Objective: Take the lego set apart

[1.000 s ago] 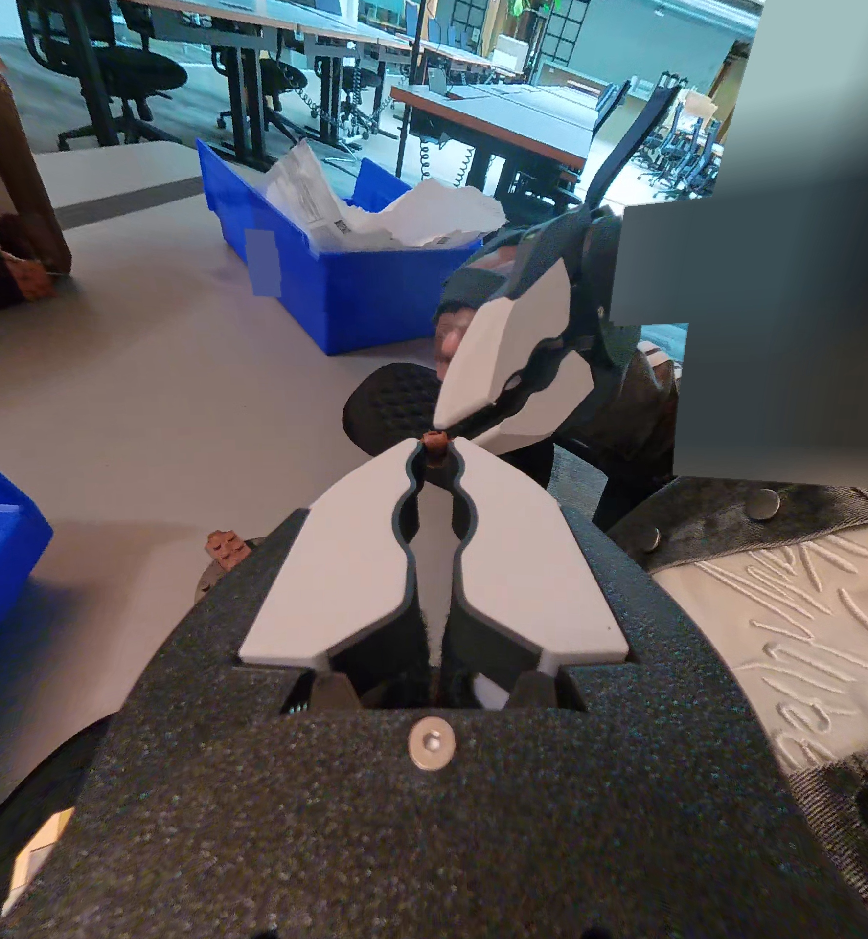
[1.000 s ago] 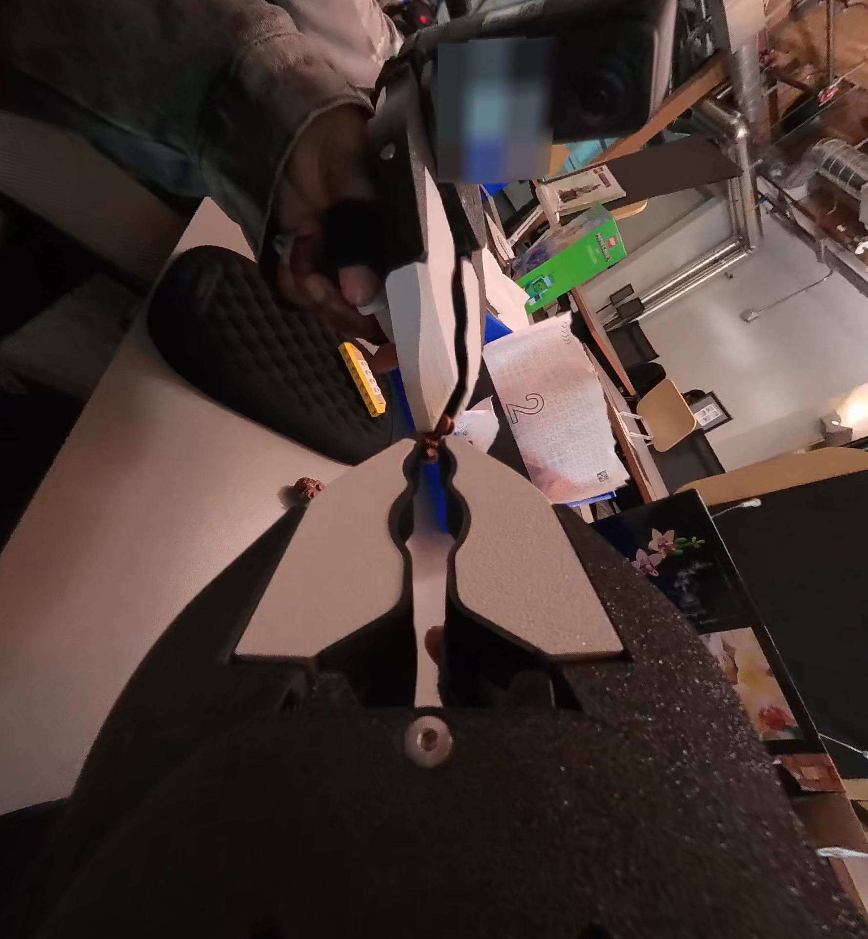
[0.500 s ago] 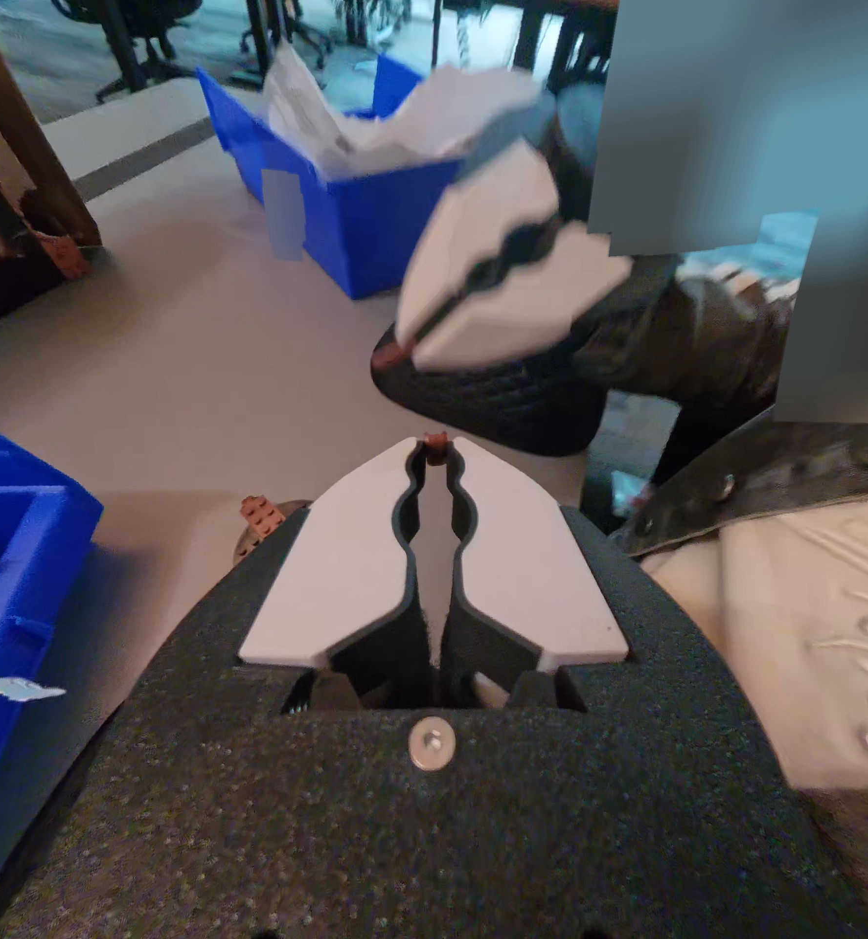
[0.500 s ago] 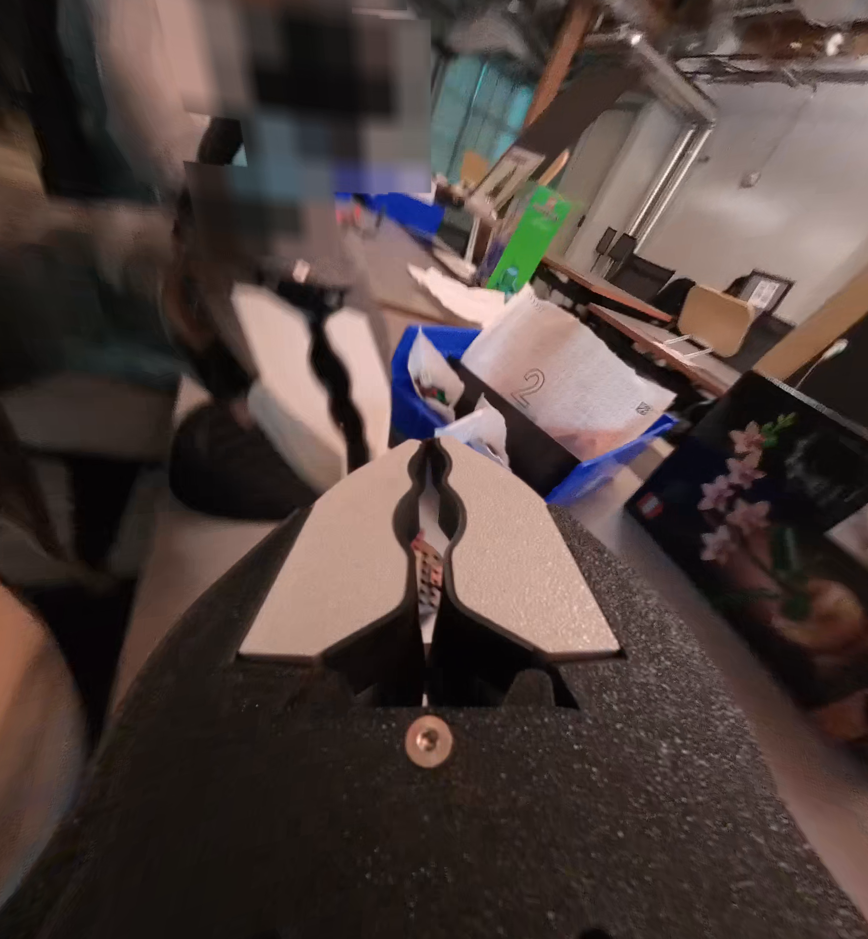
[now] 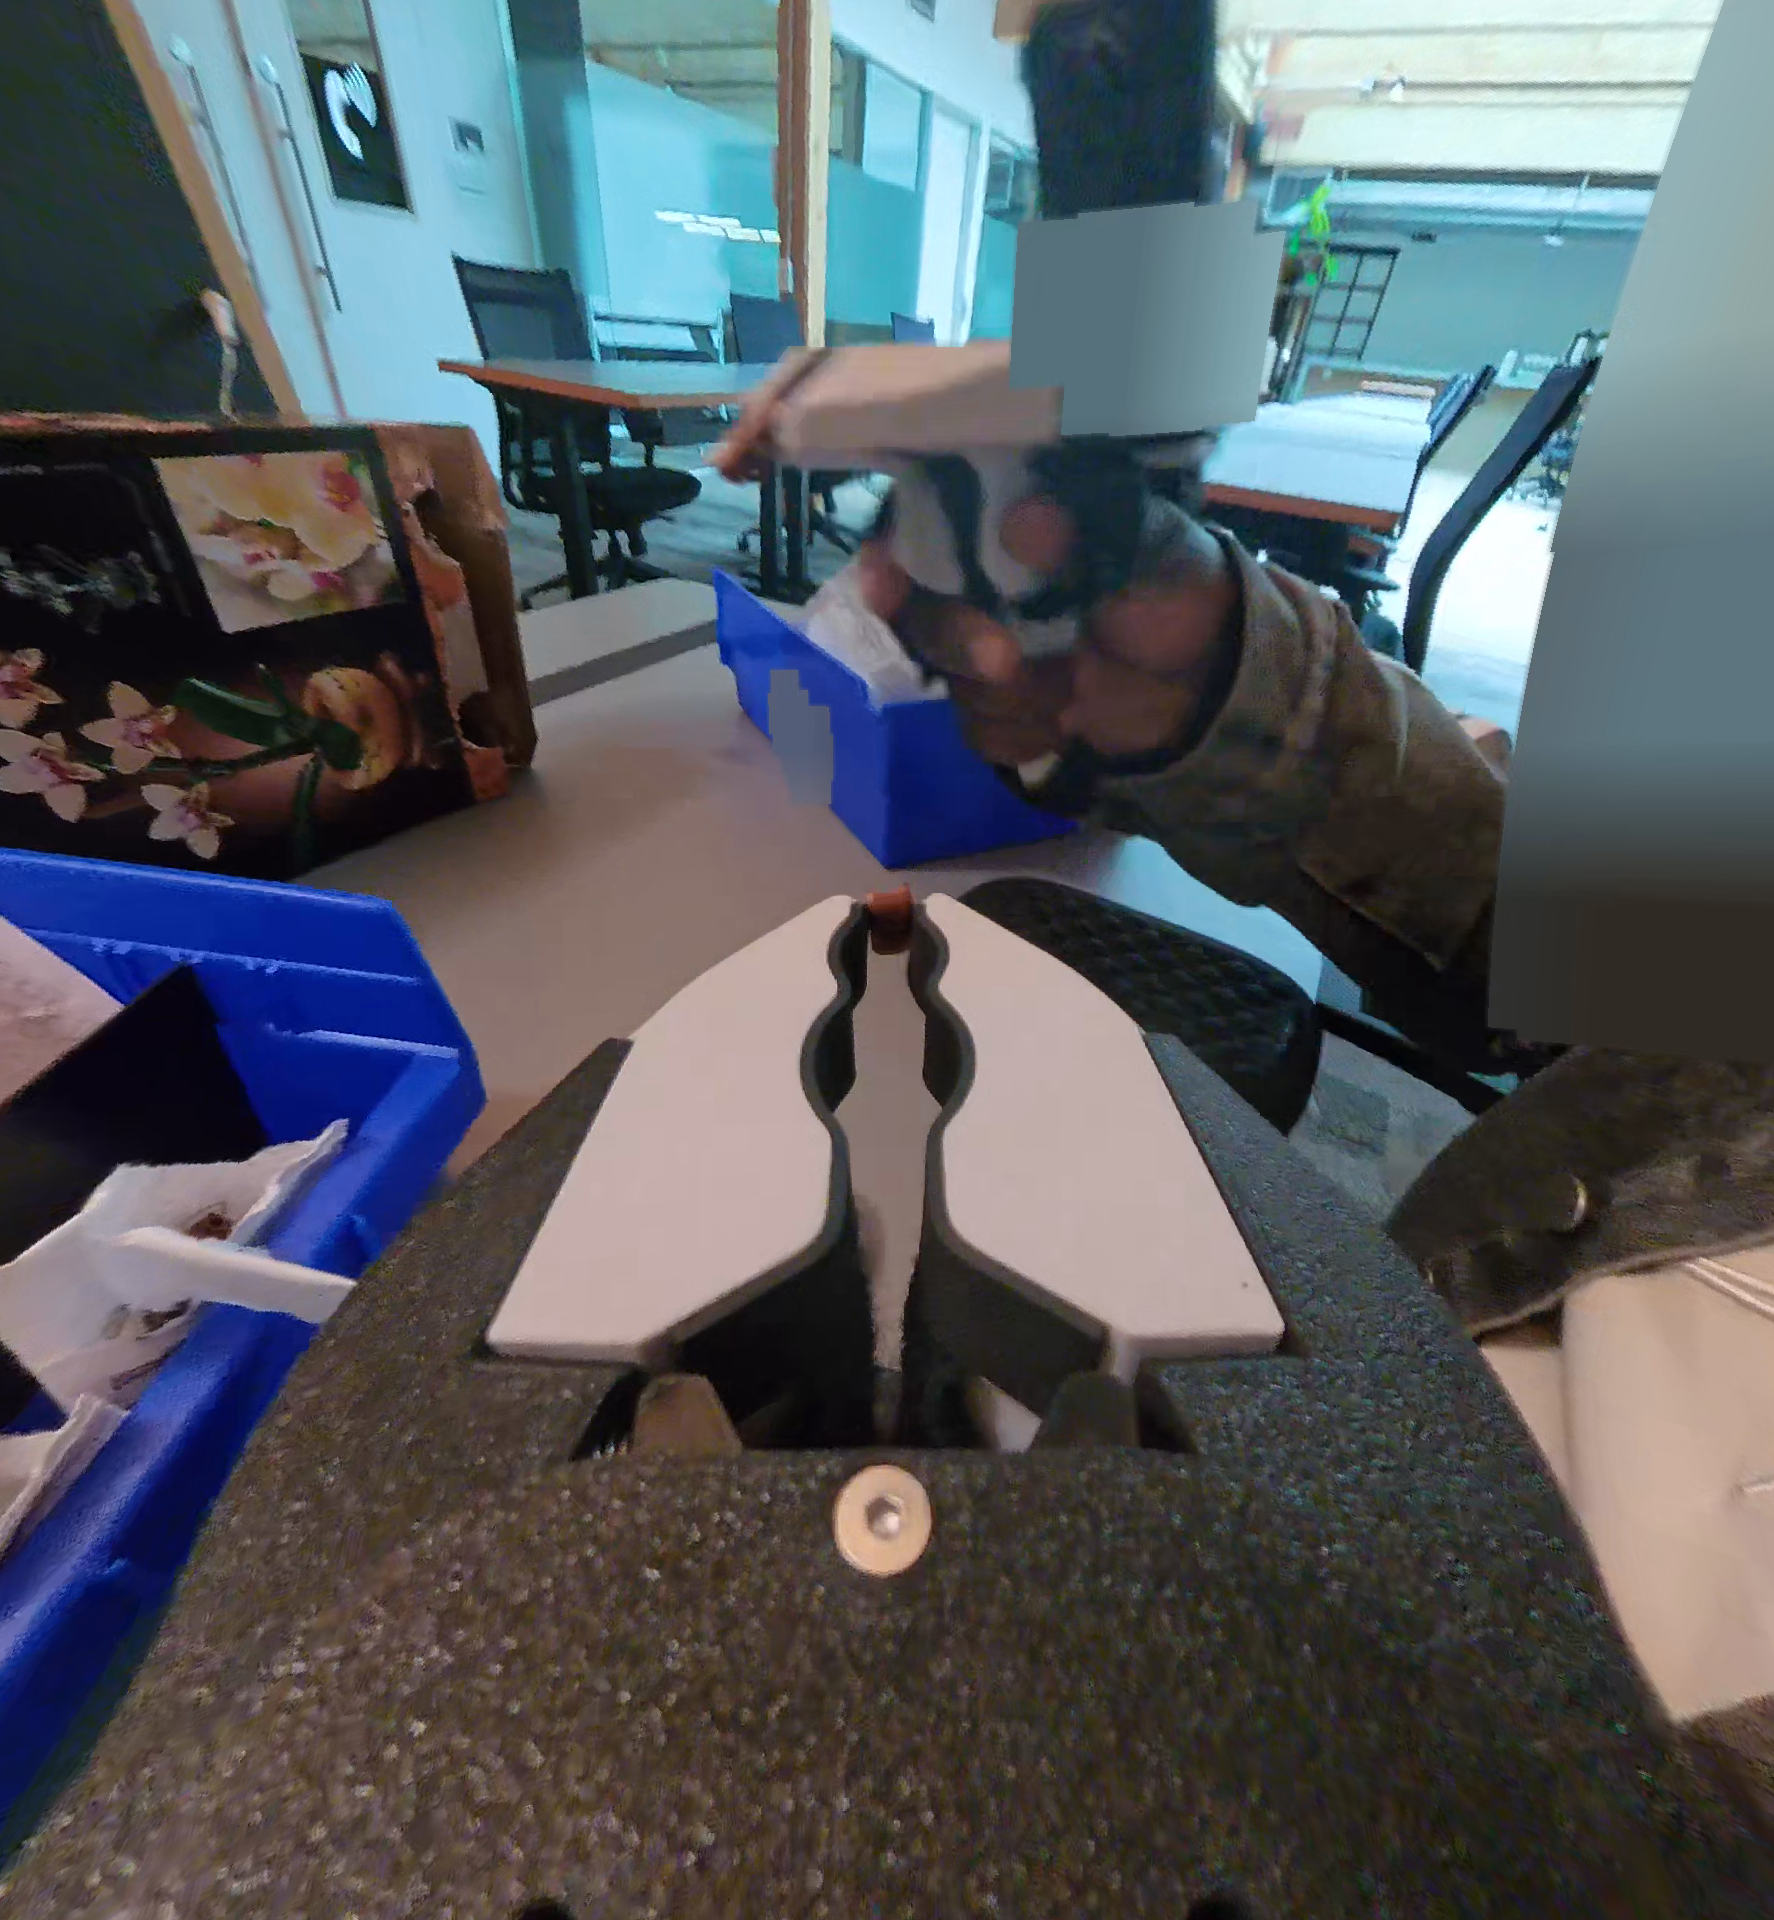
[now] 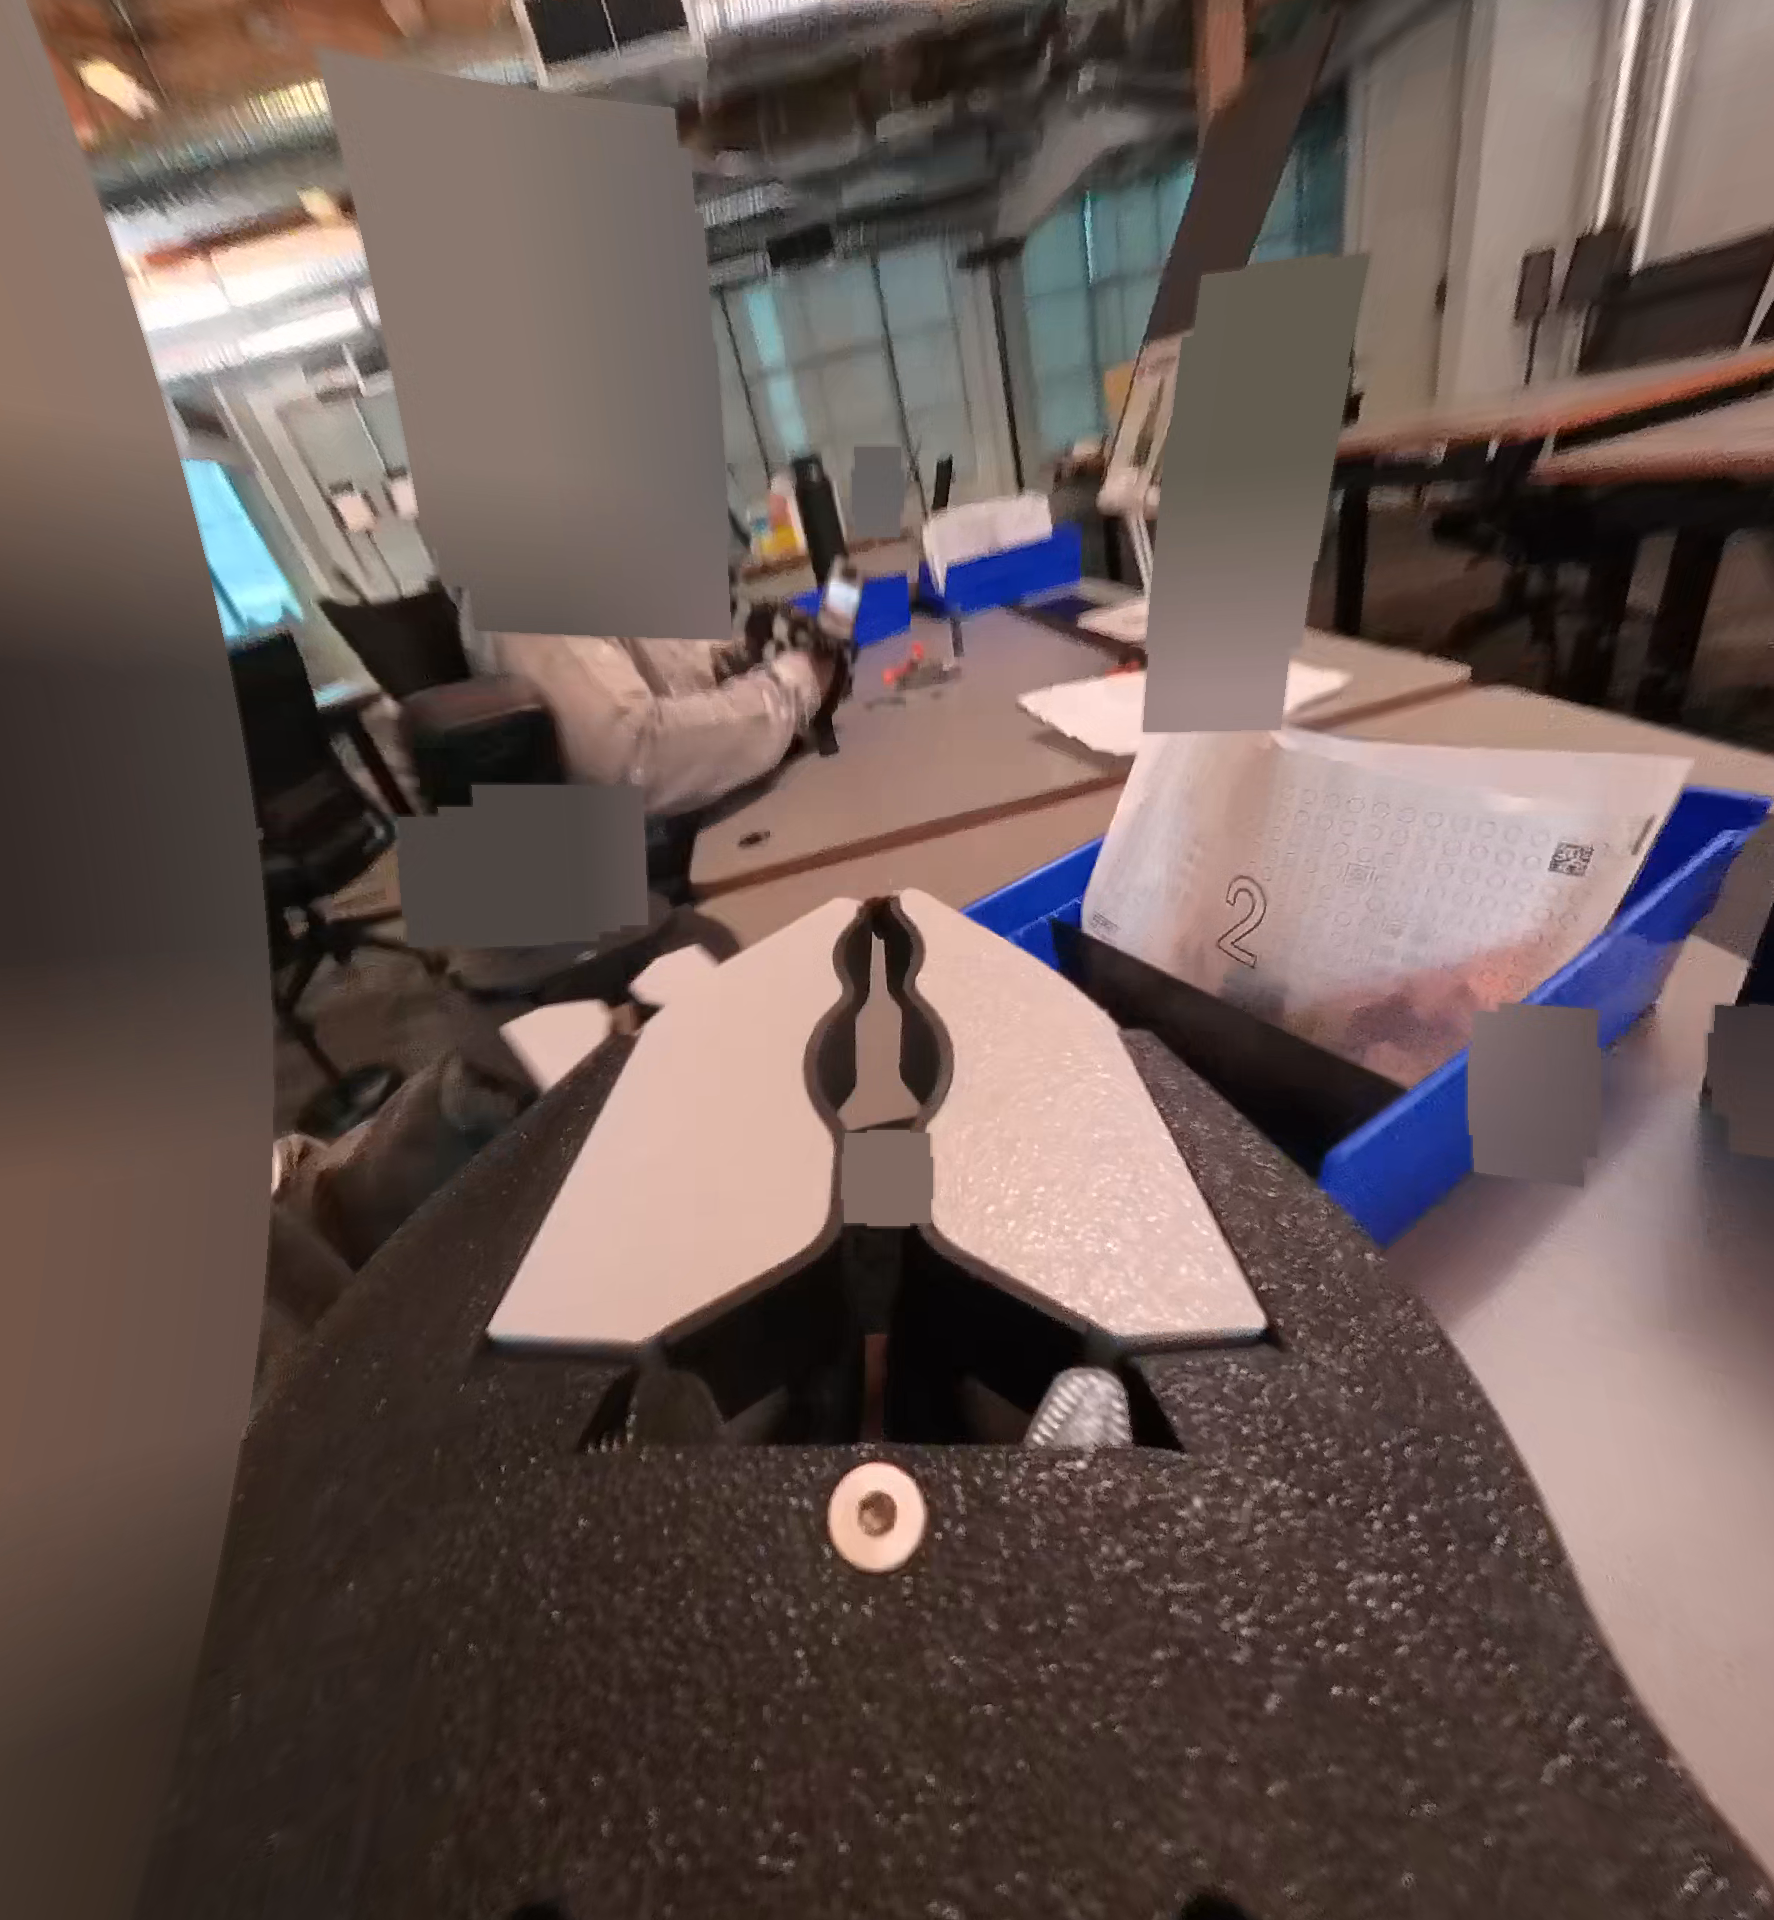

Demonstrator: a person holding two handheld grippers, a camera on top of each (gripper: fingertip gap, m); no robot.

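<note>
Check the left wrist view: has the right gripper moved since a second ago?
Yes. The right gripper has lifted up and away from the left gripper, now above the blue bin; the left gripper stays shut on the brown piece.

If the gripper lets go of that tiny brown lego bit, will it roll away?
Probably. The brown lego piece looks small and rounded, so it may roll on the smooth grey table. It seems stiff and very light. Only the left gripper tips pinch it, so it could slip out easily.
</note>
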